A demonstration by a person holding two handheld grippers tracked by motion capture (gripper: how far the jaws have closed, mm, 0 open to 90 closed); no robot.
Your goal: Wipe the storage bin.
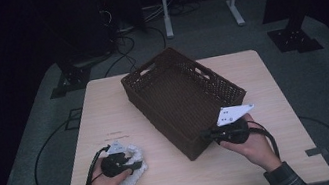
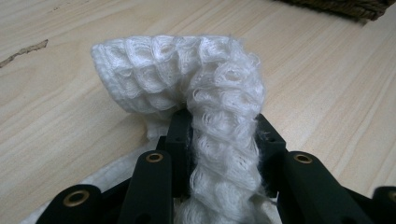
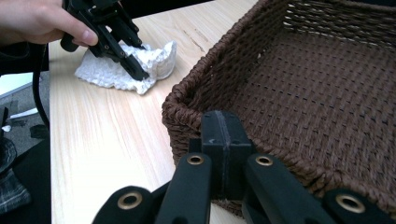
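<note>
White cloth (image 2: 205, 93) — fold lengthwise between left gripper (image 2: 224, 140) jaws

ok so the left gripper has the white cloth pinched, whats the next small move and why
Probably lift the white cloth off the table and carry it toward the basket. The left gripper is shut on a fold of it, most of the cloth lies on the wood, and the basket is empty, with the shut right gripper at its near rim.
</note>
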